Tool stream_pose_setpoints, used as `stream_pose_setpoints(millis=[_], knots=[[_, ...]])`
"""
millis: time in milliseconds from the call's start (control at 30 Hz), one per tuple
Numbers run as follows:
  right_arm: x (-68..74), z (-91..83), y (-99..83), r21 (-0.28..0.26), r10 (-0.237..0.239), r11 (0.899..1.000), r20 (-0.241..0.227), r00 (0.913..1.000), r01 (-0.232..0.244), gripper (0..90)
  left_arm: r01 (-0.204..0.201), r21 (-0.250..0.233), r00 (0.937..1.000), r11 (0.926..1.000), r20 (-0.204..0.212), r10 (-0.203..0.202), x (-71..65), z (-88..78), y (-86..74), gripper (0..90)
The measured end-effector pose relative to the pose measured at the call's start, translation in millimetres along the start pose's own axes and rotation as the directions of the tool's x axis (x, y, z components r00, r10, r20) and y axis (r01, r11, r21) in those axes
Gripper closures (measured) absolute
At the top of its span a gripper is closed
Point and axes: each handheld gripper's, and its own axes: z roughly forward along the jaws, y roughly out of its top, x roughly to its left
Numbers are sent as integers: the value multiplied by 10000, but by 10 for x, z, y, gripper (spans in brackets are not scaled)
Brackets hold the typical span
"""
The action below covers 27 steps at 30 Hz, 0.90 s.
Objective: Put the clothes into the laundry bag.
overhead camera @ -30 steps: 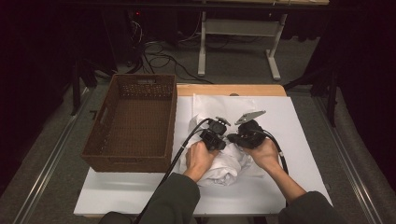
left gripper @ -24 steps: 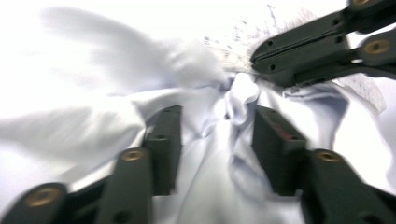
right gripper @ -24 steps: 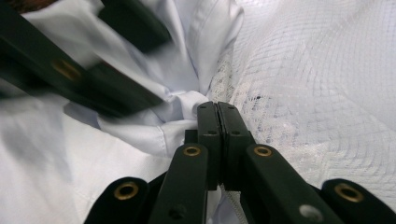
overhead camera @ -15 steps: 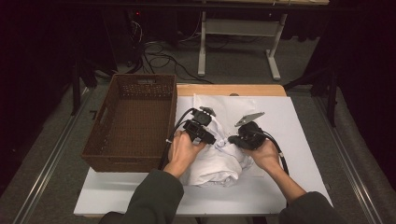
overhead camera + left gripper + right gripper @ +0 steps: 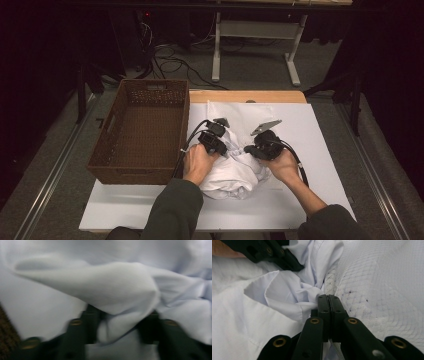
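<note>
A crumpled white cloth (image 5: pixel 235 172) lies heaped on the white board (image 5: pixel 310 130). My left gripper (image 5: pixel 226 149) sits at the heap's left top, and its jaws have just been closing. In the left gripper view a thick fold of the cloth (image 5: pixel 112 287) fills the gap of my left gripper (image 5: pixel 118 325) and bulges over the jaws. My right gripper (image 5: pixel 248 149) is at the heap's right top. My right gripper (image 5: pixel 328 298) is shut, with a bunched pleat of the cloth (image 5: pixel 287 295) pinched at its tips.
An empty brown wicker basket (image 5: pixel 135 175) stands left of the board, close to my left hand. Its weave shows at the lower left corner (image 5: pixel 6 332). White netted fabric (image 5: pixel 382 290) lies right of the right jaws. A metal table frame (image 5: pixel 250 30) stands beyond.
My left gripper has shifted left, away from the right gripper and toward the basket. The cloth between the two grippers is pulled wider. The right hand has stayed put.
</note>
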Motion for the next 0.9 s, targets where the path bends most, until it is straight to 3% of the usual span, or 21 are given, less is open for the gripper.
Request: stream_pose_setpoints(millis=[33,100,167,333,433,533,667,767,900], knots=[[1,-5,4,-15,-13,10000,23,10000,13,900,-106,-185,9999,9998,27,107,-10,-40,-23,767],[3,-25,9,-95,-9,10000,63,10000,9,900,-235,-635,9996,9977,118,243,-39,-135,-75,820],[-7,-44,13,-175,15,9998,63,10000,-14,900,-522,-1097,9980,9926,296,557,-70,-266,-134,828],[-14,-76,45,-239,133,9996,143,9998,-130,900,-771,-1846,9917,9798,876,946,-159,-517,-213,851],[18,-50,69,-183,77,9998,169,9998,-74,900,-1239,-1946,9849,9730,952,1445,-261,-578,-241,853],[41,-32,89,-151,-12,9999,185,9998,15,900,-1514,-1802,9795,9719,1051,1721,-332,-528,-239,859],[31,-57,116,-424,7,9991,222,9998,2,900,-1712,-1298,9760,9766,1133,1862,-410,-310,-195,867],[51,-113,136,-644,109,9979,180,9998,-97,900,-1585,-858,9828,9836,821,1655,-434,-113,-149,870],[105,-173,135,-791,-116,9968,104,9999,124,900,-956,-583,9904,9937,947,1009,-360,59,-87,868]])
